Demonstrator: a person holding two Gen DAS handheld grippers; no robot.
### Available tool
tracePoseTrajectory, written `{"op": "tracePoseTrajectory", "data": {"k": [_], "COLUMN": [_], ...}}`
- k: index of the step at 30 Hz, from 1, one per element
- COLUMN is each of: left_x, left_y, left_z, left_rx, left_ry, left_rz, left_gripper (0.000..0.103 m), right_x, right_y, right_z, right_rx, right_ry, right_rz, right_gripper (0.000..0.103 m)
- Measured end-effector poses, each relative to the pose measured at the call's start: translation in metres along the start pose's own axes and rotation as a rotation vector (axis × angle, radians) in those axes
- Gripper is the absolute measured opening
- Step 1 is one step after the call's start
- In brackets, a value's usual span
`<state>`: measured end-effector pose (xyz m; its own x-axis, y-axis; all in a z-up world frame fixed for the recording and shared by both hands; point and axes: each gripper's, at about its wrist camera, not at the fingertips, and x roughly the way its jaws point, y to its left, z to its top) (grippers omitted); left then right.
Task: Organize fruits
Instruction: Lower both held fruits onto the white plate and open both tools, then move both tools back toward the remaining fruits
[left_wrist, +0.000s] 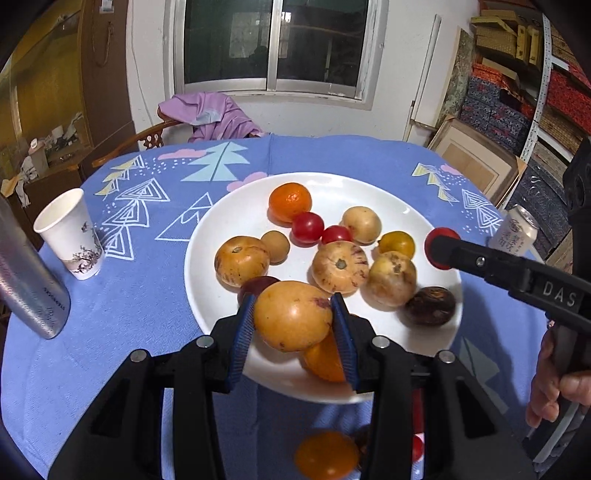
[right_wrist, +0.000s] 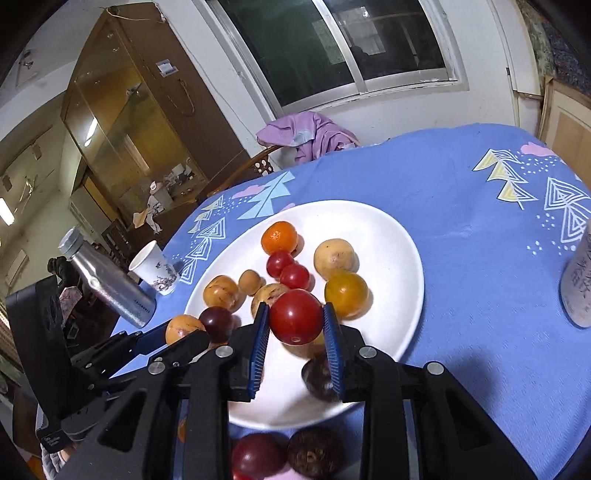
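**Two fruits held over the white plate**

Over the near rim of the white plate (left_wrist: 436, 236) we see the left gripper (left_wrist: 295, 317) clamped on a yellow-brown round fruit (left_wrist: 291, 314), its blue pads pressing both sides. Beneath it, on the plate's near edge, lies an orange fruit (left_wrist: 325, 358), partly hidden by the right-hand pad. Toward the plate's right edge the right gripper (right_wrist: 295, 319) is closed on a red tomato (right_wrist: 295, 315), which sits tight between its blue pads; from the left wrist view we see that same tomato (left_wrist: 430, 243) just past the plate's right rim.

On the plate we count a mandarin (left_wrist: 290, 201) near the far edge, two small red tomatoes (left_wrist: 308, 227) touching each other at the middle, several pale speckled fruits (left_wrist: 340, 266), a yellow tomato (left_wrist: 397, 243) and a dark purple fruit (left_wrist: 430, 306) at the near right rim.

Near the table's left edge, on the blue tablecloth (left_wrist: 129, 295), stand a paper cup (left_wrist: 72, 232) and, just beside it, a silver bottle (left_wrist: 29, 273). A can (left_wrist: 517, 230) stands at the right edge. More fruit lies on the cloth at the near edge, blurred under the grippers.
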<state>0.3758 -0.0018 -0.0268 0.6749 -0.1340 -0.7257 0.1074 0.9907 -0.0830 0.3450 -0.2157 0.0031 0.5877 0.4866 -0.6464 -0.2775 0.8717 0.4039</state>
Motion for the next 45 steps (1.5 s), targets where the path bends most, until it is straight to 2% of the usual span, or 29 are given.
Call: {"op": "tracePoseTrajectory", "data": {"k": [4, 5, 6, 8, 11, 14, 17, 18, 20, 26, 30, 36, 41, 45], "left_x": [0.011, 0.013, 0.013, 0.010, 0.004, -0.011, -0.031, -0.038, -0.054, -0.069, -0.069, -0.063, -0.051, -0.048], "left_y": [0.005, 0.005, 0.005, 0.006, 0.008, 0.015, 0.019, 0.021, 0.023, 0.026, 0.024, 0.008, -0.002, -0.003], "left_z": [0.001, 0.002, 0.002, 0.002, 0.004, 0.006, 0.004, 0.001, -0.008, -0.056, -0.078, -0.084, -0.089, -0.089], "left_rx": [-0.008, -0.006, -0.007, -0.014, -0.019, -0.056, -0.073, -0.076, -0.074, -0.022, -0.009, 0.036, 0.093, 0.120], "left_ry": [0.005, 0.007, 0.006, -0.019, -0.024, -0.052, -0.075, -0.084, -0.107, -0.080, -0.051, -0.047, -0.019, -0.036], "left_rz": [-0.015, -0.022, -0.029, -0.012, -0.012, -0.004, 0.004, 0.008, 0.026, 0.093, 0.097, 0.071, 0.105, 0.127], "left_gripper": [0.043, 0.053, 0.070, 0.082, 0.082, 0.091, 0.093, 0.094, 0.095, 0.096, 0.096, 0.096, 0.096, 0.099], "right_x": [0.013, 0.016, 0.017, 0.017, 0.009, -0.003, -0.024, -0.046, -0.056, -0.110, -0.125, -0.127, -0.119, -0.120], "right_y": [-0.009, -0.011, -0.014, -0.019, -0.022, -0.020, -0.013, -0.003, 0.002, 0.037, 0.037, 0.007, -0.005, -0.005], "right_z": [0.003, 0.003, 0.004, 0.005, 0.007, 0.010, 0.014, 0.017, 0.016, -0.010, -0.040, -0.076, -0.076, -0.077], "right_rx": [0.010, 0.011, 0.017, 0.049, 0.058, 0.065, 0.065, 0.051, 0.041, -0.073, -0.104, -0.042, 0.007, 0.011], "right_ry": [0.003, 0.008, 0.012, 0.009, -0.010, -0.035, -0.070, -0.109, -0.123, -0.168, -0.146, -0.086, -0.061, -0.069], "right_rz": [-0.024, -0.027, -0.025, -0.005, 0.000, 0.017, 0.044, 0.064, 0.068, 0.082, 0.074, 0.045, 0.054, 0.060], "right_gripper": [0.029, 0.029, 0.029, 0.036, 0.038, 0.038, 0.039, 0.041, 0.054, 0.068, 0.069, 0.069, 0.069, 0.069]}}
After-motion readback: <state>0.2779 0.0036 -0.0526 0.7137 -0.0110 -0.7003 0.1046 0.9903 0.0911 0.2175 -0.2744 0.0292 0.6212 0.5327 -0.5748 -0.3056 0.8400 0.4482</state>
